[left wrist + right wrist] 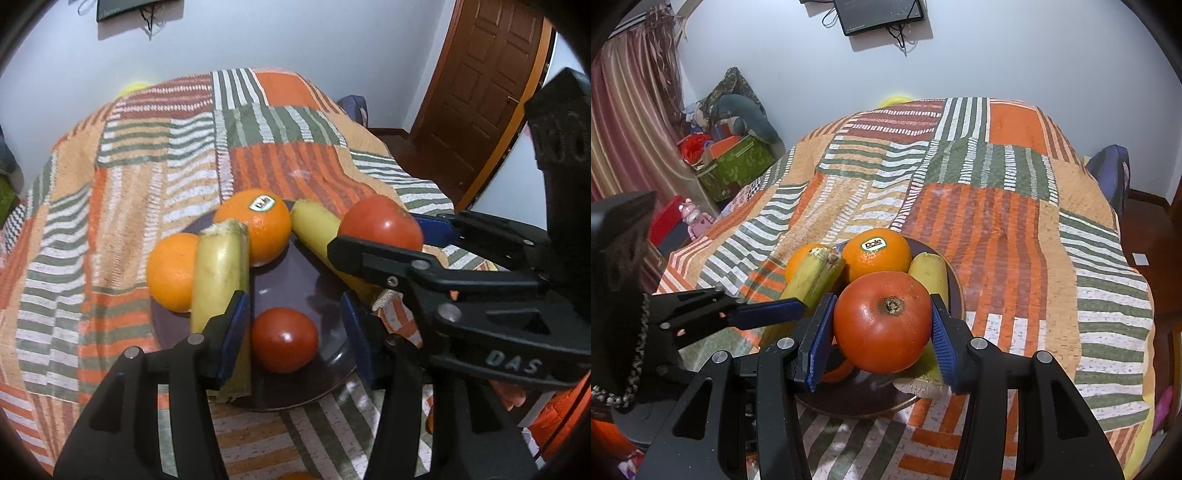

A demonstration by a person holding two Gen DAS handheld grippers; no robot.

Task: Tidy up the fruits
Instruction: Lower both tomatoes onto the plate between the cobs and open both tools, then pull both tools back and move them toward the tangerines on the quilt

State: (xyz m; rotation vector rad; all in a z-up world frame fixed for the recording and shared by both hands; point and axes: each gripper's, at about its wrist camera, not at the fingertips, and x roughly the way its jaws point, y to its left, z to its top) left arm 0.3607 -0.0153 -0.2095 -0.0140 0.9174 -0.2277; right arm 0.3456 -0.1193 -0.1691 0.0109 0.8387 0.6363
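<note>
A dark plate (288,273) on the patchwork cloth holds two oranges (258,225) (171,273), two yellow-green bananas (221,273) (317,229) and a red tomato (284,339). My left gripper (293,301) straddles that tomato with a gap at its right pad, so it is open. My right gripper (882,299) is shut on a second tomato (882,321), held just above the near side of the plate (857,406). In the left wrist view the right gripper (376,232) and its tomato (380,218) hang over the plate's right rim. The left gripper's finger (764,310) reaches in from the left.
The striped patchwork cloth (979,221) covers the table and drops off at its edges. Green boxes and clutter (735,162) stand by the curtain at the left, with a pink toy (696,221) nearer. A wooden door (491,85) is at the right, and a blue chair back (1112,173) is behind the table.
</note>
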